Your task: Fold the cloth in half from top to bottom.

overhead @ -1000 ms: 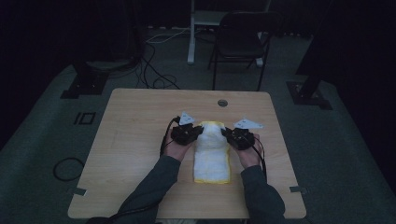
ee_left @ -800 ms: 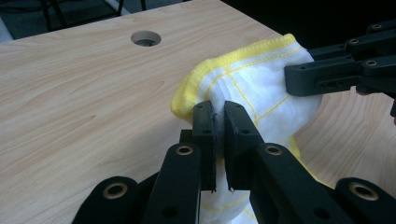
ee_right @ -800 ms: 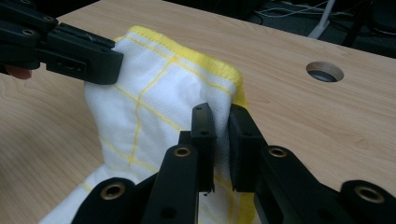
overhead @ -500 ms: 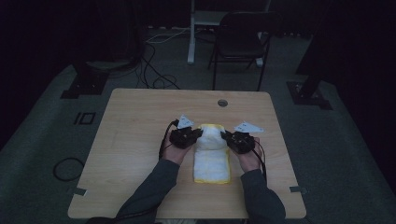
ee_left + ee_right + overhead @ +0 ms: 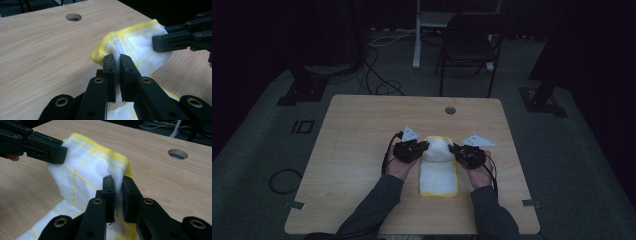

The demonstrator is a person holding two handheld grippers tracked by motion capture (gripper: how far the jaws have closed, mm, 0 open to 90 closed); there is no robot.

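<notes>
A white cloth with yellow edging and yellow grid lines [image 5: 439, 170] lies on the wooden table [image 5: 362, 150], its far end lifted into a raised fold. My left gripper [image 5: 424, 147] is shut on the left side of that fold; in the left gripper view [image 5: 117, 67] the jaws pinch the cloth [image 5: 140, 47] tightly. From the right, my right gripper [image 5: 454, 150] is shut on the fold's other side, its jaws [image 5: 117, 187] clamping the cloth [image 5: 85, 172]. Each gripper view also shows the other gripper's jaws on the fabric across the fold.
A round cable hole [image 5: 450, 110] sits in the table near its far edge. Behind the table stand a dark folding chair [image 5: 472, 47] and a white post [image 5: 417, 35]; cables trail over the grey floor.
</notes>
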